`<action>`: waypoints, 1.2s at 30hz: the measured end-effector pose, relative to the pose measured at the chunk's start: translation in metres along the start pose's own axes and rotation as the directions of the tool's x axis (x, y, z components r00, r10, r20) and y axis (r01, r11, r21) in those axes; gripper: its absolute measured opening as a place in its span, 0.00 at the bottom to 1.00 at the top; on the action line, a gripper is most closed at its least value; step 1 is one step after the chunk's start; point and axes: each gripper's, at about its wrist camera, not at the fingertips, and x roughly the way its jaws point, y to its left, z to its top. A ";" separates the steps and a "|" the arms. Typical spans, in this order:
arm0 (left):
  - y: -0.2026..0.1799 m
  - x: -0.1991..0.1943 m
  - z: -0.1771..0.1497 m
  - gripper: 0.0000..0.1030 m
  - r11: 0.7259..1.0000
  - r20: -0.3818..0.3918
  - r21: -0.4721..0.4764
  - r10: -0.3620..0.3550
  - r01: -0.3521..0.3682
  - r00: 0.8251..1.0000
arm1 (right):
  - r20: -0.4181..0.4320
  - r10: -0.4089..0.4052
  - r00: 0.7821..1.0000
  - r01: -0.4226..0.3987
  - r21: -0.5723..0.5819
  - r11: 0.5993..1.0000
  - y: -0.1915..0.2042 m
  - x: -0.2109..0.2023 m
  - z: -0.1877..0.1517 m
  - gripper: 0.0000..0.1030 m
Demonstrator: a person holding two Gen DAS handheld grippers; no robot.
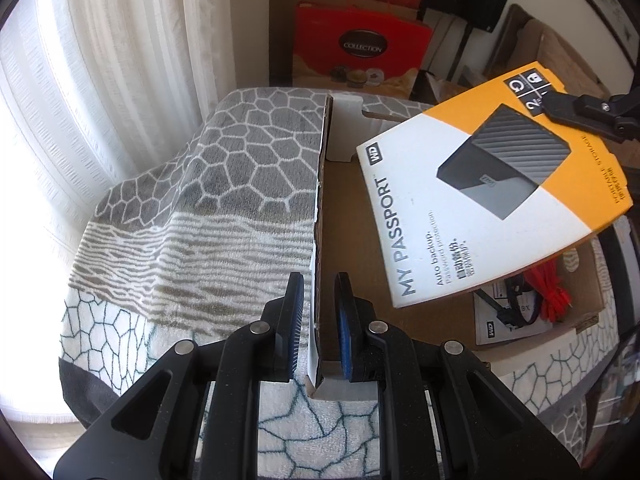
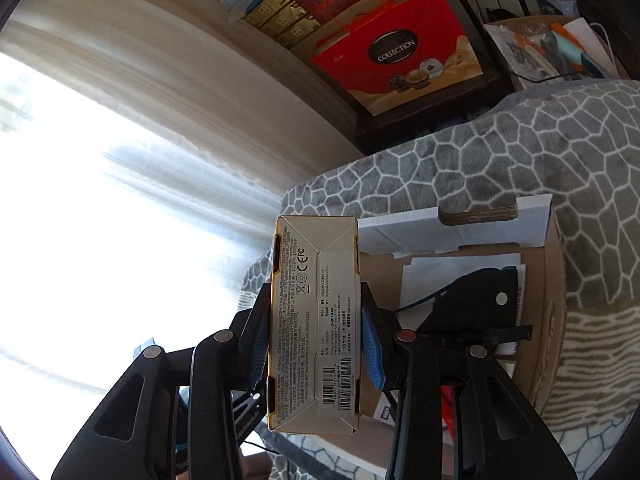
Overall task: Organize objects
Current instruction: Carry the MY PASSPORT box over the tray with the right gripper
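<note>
An open cardboard box (image 1: 348, 216) lies on a patterned blanket. My left gripper (image 1: 319, 312) is shut on the box's left wall (image 1: 319, 240), one finger outside and one inside. My right gripper (image 2: 314, 332) is shut on a white and orange WD My Passport box (image 1: 480, 200) and holds it in the air above the cardboard box. In the right wrist view I see the WD box's printed end face (image 2: 314, 320) between the blue pads. The right gripper's finger (image 1: 580, 114) shows at the WD box's far corner.
Inside the cardboard box (image 2: 548, 280) lie a red cable bundle (image 1: 548, 292), a black cable and a WD leaflet (image 1: 504, 320). The grey and white blanket (image 1: 200, 200) covers the surface. A red gift box (image 1: 360, 48) and curtains (image 1: 100, 100) stand behind.
</note>
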 end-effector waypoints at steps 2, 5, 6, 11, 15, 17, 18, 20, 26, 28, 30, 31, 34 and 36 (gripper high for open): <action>0.000 0.000 0.000 0.14 1.000 0.000 0.001 -0.002 0.002 1.000 | -0.012 0.010 1.000 -0.010 -0.001 1.000 -0.002 0.006 -0.003 0.38; -0.001 0.001 0.000 0.14 1.000 -0.001 0.001 -0.007 0.007 1.000 | -0.013 0.026 1.000 -0.026 0.007 1.000 -0.008 0.008 -0.005 0.39; -0.001 0.001 0.000 0.14 1.000 -0.003 0.002 -0.008 0.008 1.000 | -0.012 0.029 1.000 -0.028 0.010 1.000 -0.009 0.008 -0.005 0.39; -0.004 0.005 -0.002 0.14 1.000 -0.008 0.008 0.001 -0.001 1.000 | -0.037 -0.010 0.999 0.010 0.009 1.000 -0.015 0.008 -0.004 0.45; -0.004 0.005 -0.003 0.14 1.000 -0.009 0.006 -0.004 0.005 1.000 | -0.054 -0.106 0.993 0.105 -0.022 0.994 -0.019 0.005 -0.003 0.49; -0.005 0.006 -0.002 0.14 1.000 -0.009 0.007 -0.002 0.002 1.000 | -0.069 -0.125 0.990 0.123 -0.030 0.992 -0.021 0.005 -0.005 0.49; -0.005 0.006 -0.002 0.14 1.000 -0.009 0.008 -0.001 0.001 1.000 | -0.073 -0.136 0.988 0.134 -0.035 0.990 -0.021 0.005 -0.007 0.50; -0.006 0.006 -0.002 0.14 1.000 -0.010 0.008 0.001 -0.001 1.000 | -0.084 -0.144 0.986 0.141 -0.039 0.989 -0.021 0.007 -0.009 0.49; -0.005 0.007 -0.002 0.12 1.000 -0.011 0.010 0.004 -0.004 1.000 | -0.094 -0.110 0.990 0.109 -0.012 0.994 -0.022 0.011 -0.014 0.47; -0.005 0.007 -0.002 0.12 1.000 -0.011 0.008 0.003 -0.003 1.000 | -0.082 -0.080 0.993 0.081 0.002 0.997 -0.025 0.009 -0.013 0.45; -0.005 0.007 -0.002 0.13 1.000 -0.011 0.008 0.002 -0.002 1.000 | -0.076 -0.042 0.996 0.045 0.034 0.998 -0.029 0.006 -0.013 0.43; -0.005 0.008 -0.002 0.13 1.000 -0.011 0.009 0.002 -0.002 1.000 | -0.074 -0.022 0.997 0.025 0.043 0.999 -0.029 0.004 -0.012 0.42; -0.004 0.008 -0.002 0.13 1.000 -0.014 0.009 0.001 -0.001 1.000 | -0.068 -0.035 0.997 0.036 0.016 0.999 -0.022 -0.001 -0.006 0.42; -0.004 0.008 -0.002 0.13 1.000 -0.014 0.008 0.000 0.000 1.000 | -0.051 -0.046 0.998 0.046 0.000 0.999 -0.017 -0.006 0.000 0.41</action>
